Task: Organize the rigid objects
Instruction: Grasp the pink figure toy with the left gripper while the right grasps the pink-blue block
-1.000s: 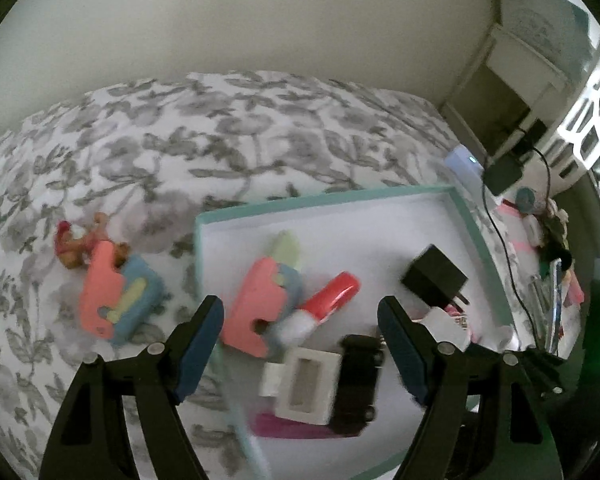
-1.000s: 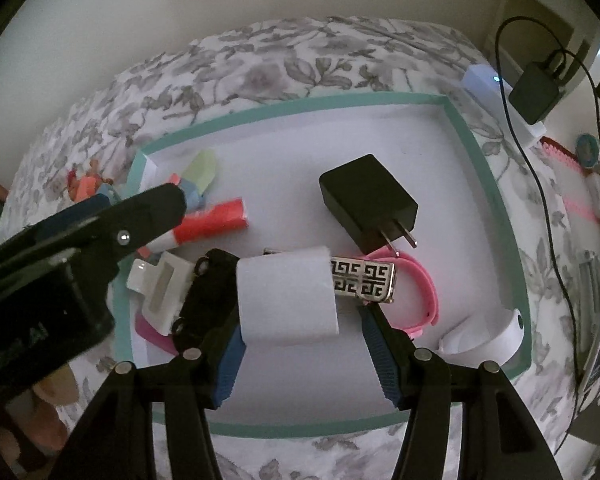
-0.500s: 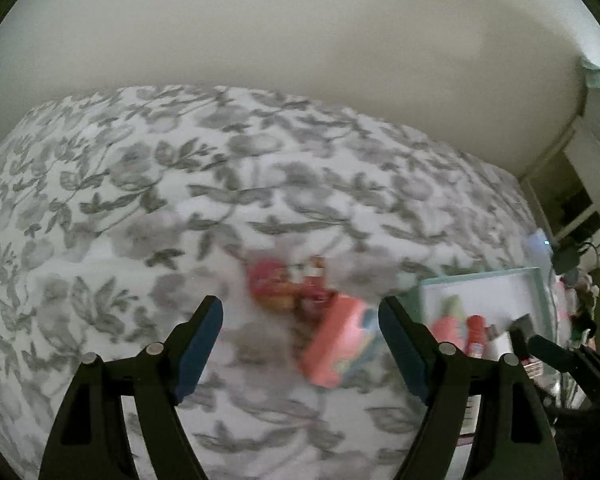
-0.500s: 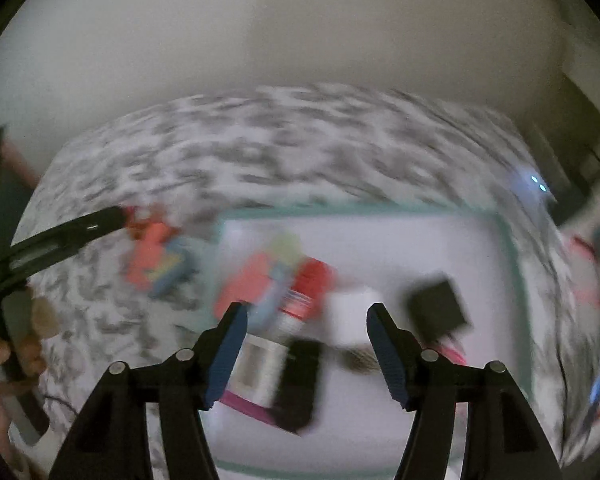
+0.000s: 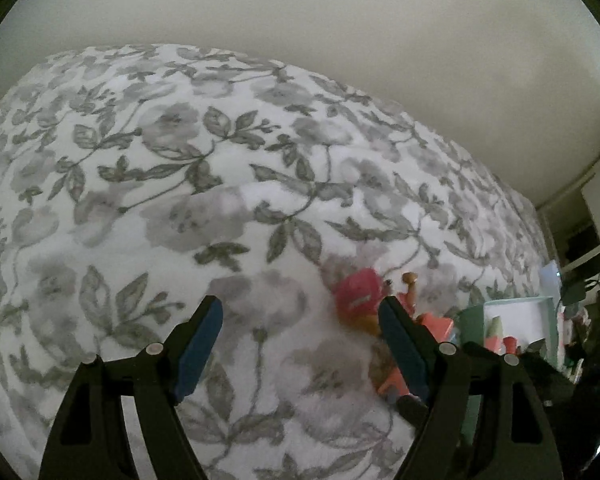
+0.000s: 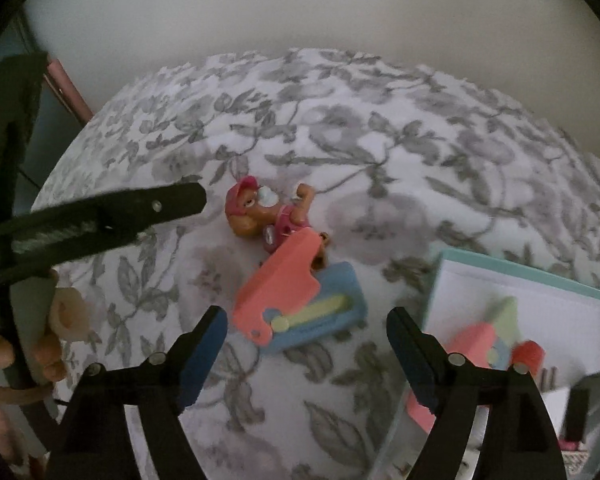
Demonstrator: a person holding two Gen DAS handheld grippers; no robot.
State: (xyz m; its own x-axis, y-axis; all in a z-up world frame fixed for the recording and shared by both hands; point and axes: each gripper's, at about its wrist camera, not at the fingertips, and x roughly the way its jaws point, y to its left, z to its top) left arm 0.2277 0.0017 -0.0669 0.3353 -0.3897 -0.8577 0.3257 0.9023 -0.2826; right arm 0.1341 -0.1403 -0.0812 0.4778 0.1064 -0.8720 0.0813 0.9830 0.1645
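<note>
Lying on floral bedding (image 6: 380,152), coral-and-blue plastic block toy (image 6: 300,300): judged light, rigid; grip flat sides. Right gripper (image 6: 304,344) and left gripper (image 5: 300,336): wide open, empty.

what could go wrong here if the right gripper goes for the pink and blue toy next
The pink and blue toy lies with its far end against the small figurine, so lifting it may knock the figurine over. The floral bedspread is soft, so pressing down could sink the toy instead of gripping it. The open left gripper hovers close by and could collide with the right gripper.
</note>
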